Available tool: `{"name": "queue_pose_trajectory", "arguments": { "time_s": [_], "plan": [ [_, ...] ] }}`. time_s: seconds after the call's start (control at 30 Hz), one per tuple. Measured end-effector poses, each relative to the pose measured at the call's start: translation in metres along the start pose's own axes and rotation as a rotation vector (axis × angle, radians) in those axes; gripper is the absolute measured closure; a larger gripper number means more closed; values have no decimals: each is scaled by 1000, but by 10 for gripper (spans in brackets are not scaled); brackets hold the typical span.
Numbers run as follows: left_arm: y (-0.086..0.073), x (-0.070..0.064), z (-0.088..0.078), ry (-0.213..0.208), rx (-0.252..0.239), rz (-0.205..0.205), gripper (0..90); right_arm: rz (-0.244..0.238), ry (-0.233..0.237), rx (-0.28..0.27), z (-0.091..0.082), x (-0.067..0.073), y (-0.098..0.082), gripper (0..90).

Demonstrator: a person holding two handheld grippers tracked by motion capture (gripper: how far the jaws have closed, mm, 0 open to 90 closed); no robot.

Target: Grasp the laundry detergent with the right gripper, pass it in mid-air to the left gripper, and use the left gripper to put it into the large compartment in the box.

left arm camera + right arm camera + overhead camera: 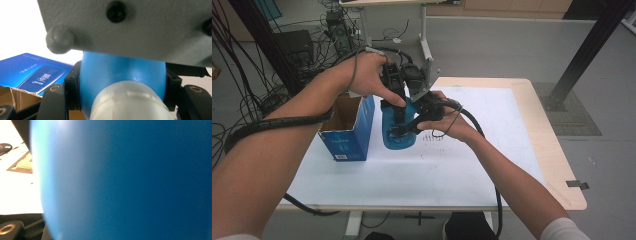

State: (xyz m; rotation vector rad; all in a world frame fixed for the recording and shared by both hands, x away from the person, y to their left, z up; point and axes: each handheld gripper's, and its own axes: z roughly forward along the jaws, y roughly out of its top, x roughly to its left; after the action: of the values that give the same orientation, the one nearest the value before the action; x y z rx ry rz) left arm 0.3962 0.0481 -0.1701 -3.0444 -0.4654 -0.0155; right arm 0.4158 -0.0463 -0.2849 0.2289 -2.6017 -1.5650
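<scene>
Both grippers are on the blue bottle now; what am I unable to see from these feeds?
- Blue plastic bottle, high view: upper part hidden by both hands and grippers.
- Right gripper view: bottle's blurred blue wall hides the fingers.
- Open blue cardboard box: inside hidden by left forearm; print too small.
- Left gripper view: grey plate blocks beyond.
</scene>
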Motion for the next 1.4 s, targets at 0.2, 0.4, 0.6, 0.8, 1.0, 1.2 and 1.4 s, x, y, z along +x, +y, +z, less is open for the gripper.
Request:
{"name": "queue_pose_trajectory", "arguments": {
  "time_s": [0.2,0.4,0.6,0.8,1.0,1.2,1.4],
  "plan": [
    [-1,-1,0,-2,1,-6,375,0,6,-2,1,0,0,427],
    [0,-1,-1,-2,1,-1,375,-5,4,-2,0,0,1,426],
    [0,-1,1,-4,2,2,376,-4,3,8,0,1,0,426],
    [-1,0,1,-5,4,3,376,-6,2,12,0,1,0,425],
    [-2,0,1,-5,-2,0,376,-13,6,4,1,0,0,425],
    [-2,-1,4,-8,-4,-2,376,-8,12,18,2,1,0,425],
    [-2,-1,2,-7,2,-1,376,-9,9,15,2,1,0,425]
  ]
}}
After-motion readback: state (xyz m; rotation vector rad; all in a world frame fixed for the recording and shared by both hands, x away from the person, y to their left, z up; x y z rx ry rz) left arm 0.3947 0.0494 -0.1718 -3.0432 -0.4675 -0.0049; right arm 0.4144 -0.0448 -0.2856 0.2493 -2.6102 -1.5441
